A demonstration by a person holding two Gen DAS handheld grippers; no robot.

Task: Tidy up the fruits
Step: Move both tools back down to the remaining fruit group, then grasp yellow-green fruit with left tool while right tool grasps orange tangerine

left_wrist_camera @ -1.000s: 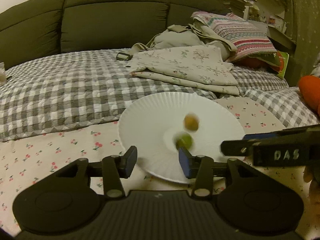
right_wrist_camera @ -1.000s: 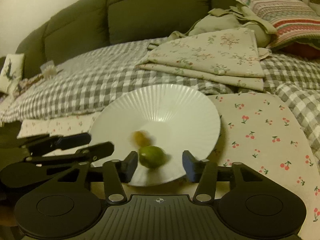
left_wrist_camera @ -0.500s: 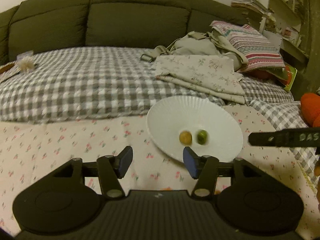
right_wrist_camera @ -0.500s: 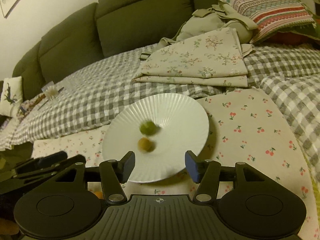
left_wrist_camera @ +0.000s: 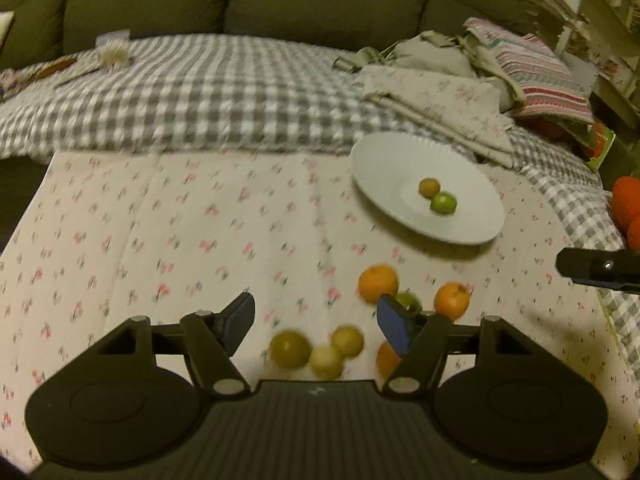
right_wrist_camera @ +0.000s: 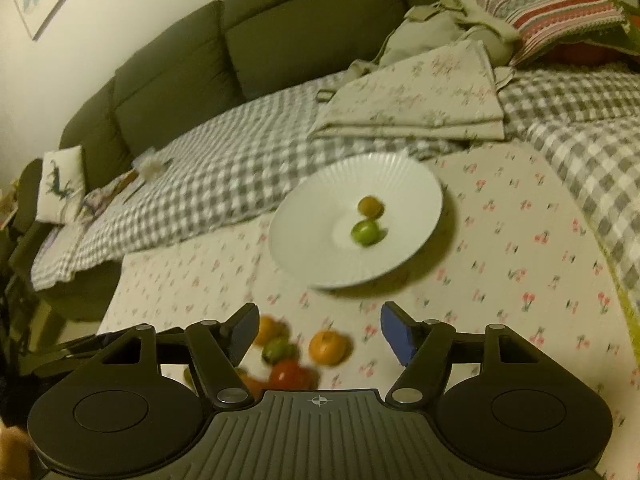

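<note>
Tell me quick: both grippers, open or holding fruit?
Left gripper: jaws opening, nothing gripped; loose fruit lies below.
Right gripper: jaws opening, nothing gripped.

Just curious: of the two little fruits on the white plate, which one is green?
The green fruit nearer the plate's front edge; its neighbour behind is brownish-orange.

The right gripper (right_wrist_camera: pixel 318 330) hangs over the cherry-printed cloth (right_wrist_camera: pixel 520 248) with its jaws opening and nothing between them. On the white ribbed plate (right_wrist_camera: pixel 412 184) lie a green round fruit (right_wrist_camera: pixel 366 233) and a brownish one (right_wrist_camera: pixel 370 206), close together.
</note>
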